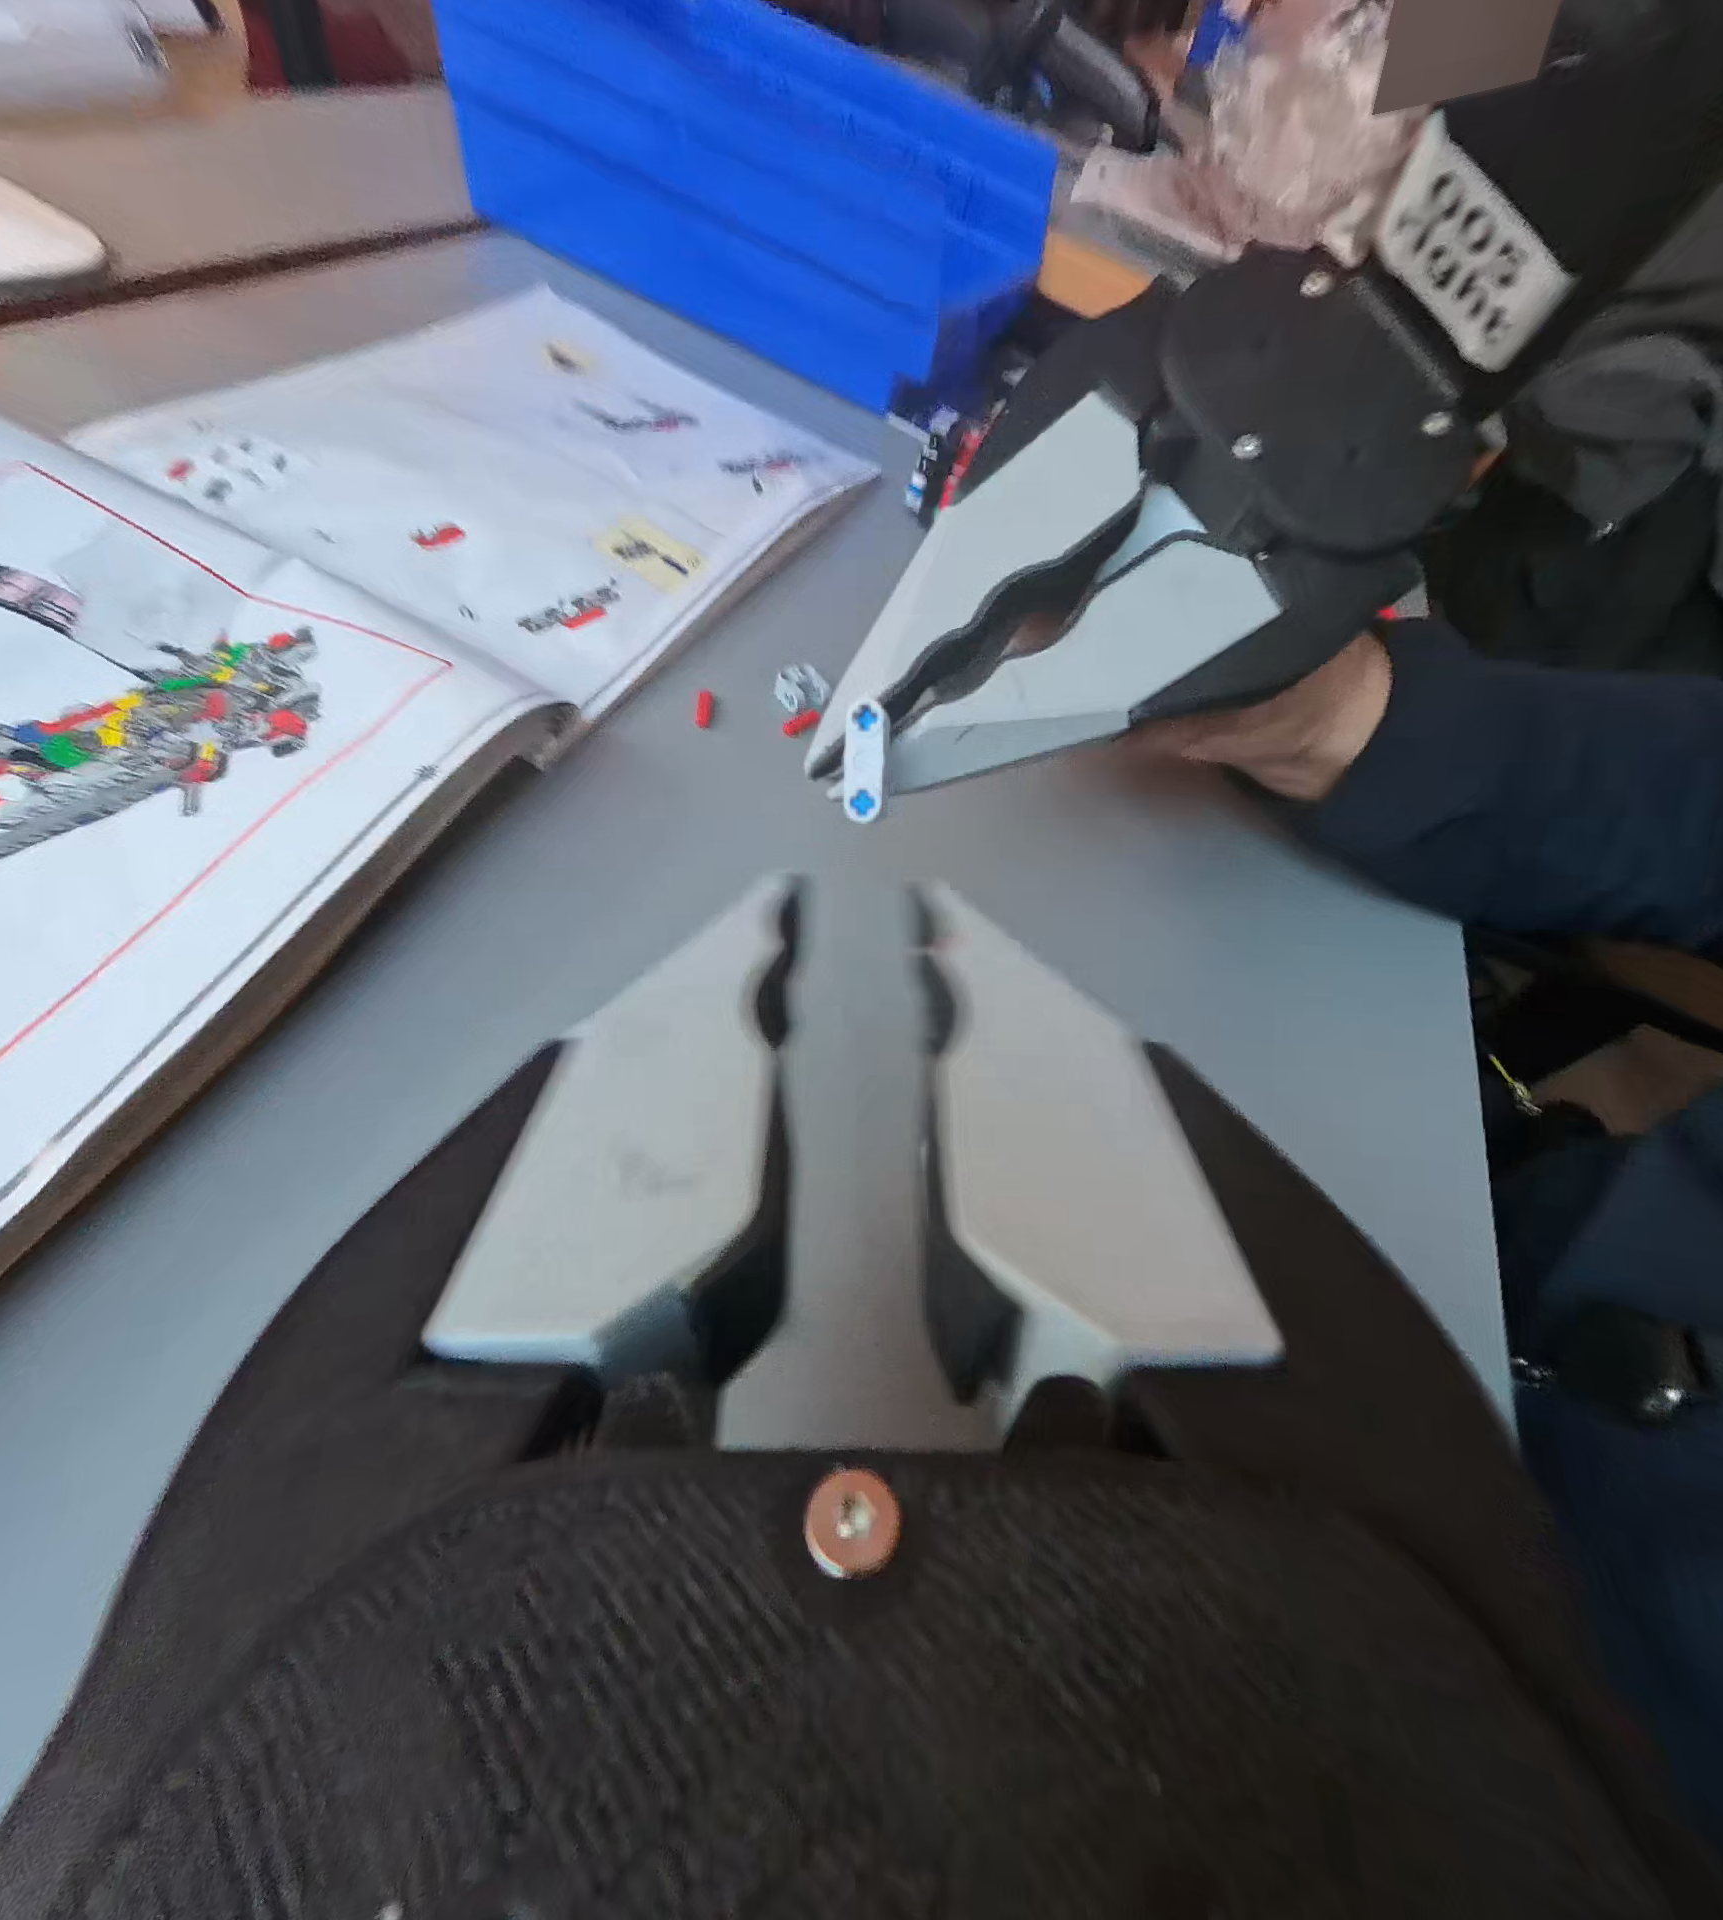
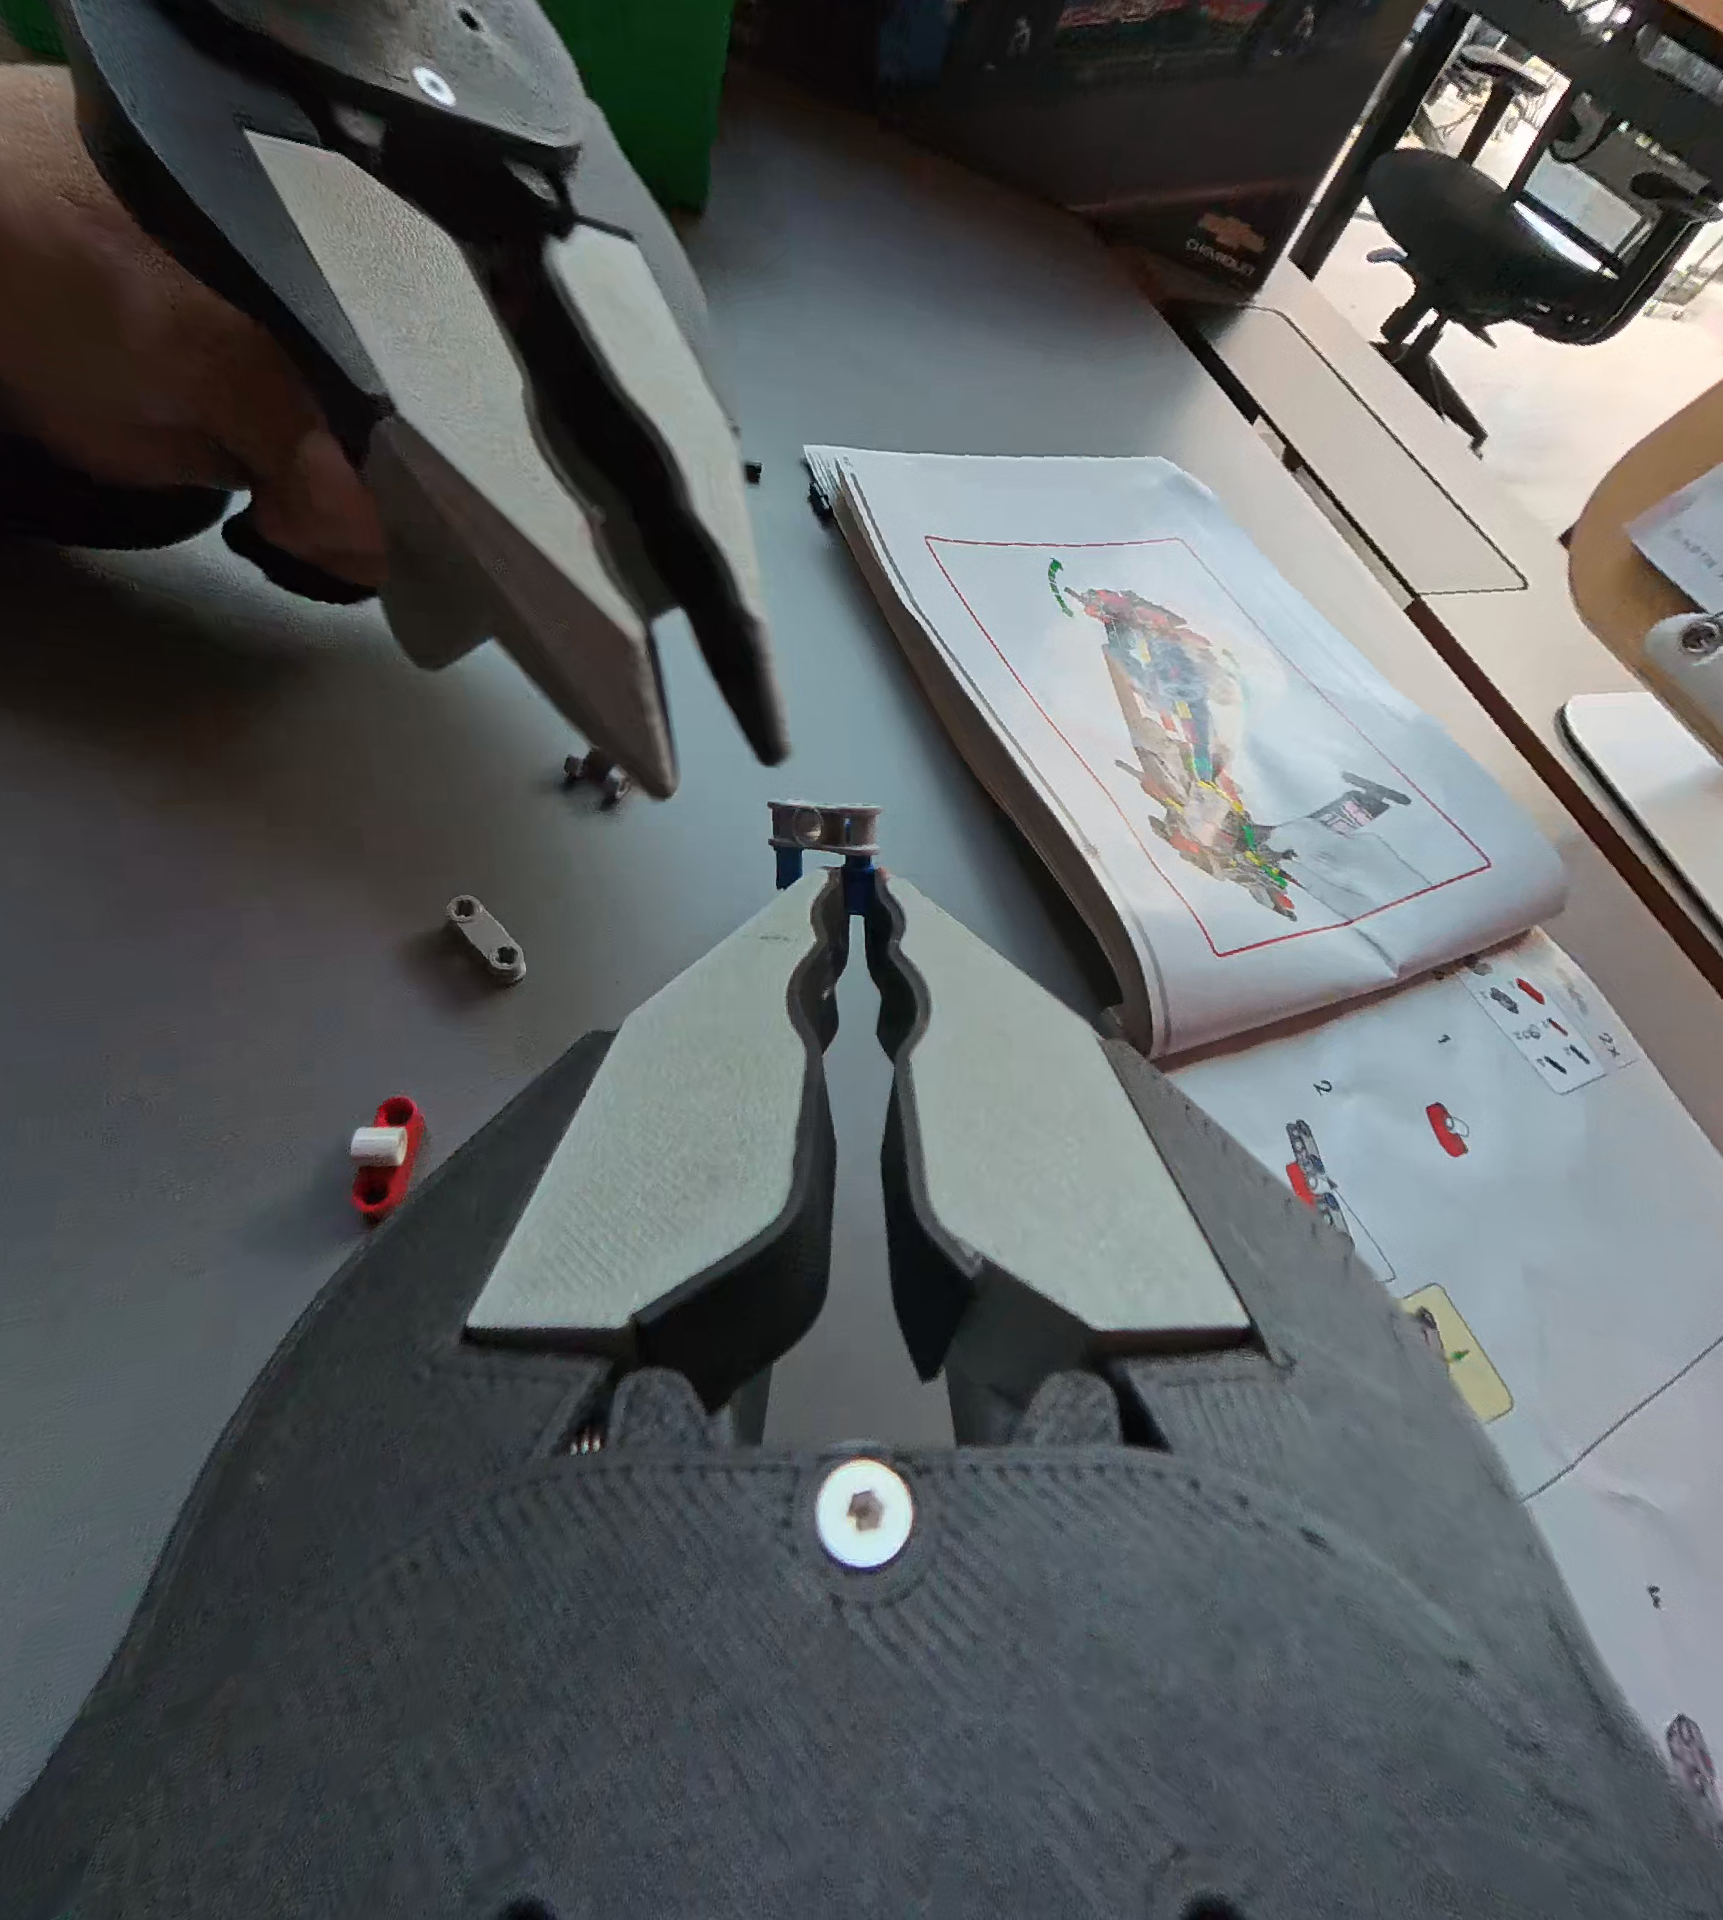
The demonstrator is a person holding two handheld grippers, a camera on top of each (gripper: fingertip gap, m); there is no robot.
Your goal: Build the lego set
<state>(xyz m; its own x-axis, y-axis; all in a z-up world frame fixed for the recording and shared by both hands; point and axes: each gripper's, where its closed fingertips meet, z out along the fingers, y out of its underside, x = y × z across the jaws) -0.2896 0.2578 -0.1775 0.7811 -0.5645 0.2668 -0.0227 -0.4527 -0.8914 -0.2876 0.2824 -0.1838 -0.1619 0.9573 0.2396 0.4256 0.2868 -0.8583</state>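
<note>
My right gripper is shut on a blue pin that sticks out of a small grey link piece; a second blue pin hangs from the link. It holds this assembly just above the grey table. In the left wrist view the same assembly sits at the right gripper's tips. My left gripper is open and empty, a short way in front of that assembly. In the right wrist view the left gripper hovers at the upper left with its fingers apart.
An open instruction book lies to the right, also seen in the left wrist view. Loose parts lie on the table: a grey link, a red piece with a white pin, a small dark piece, red pins. A blue bin stands behind. My left and right fingertips are right by each other.
</note>
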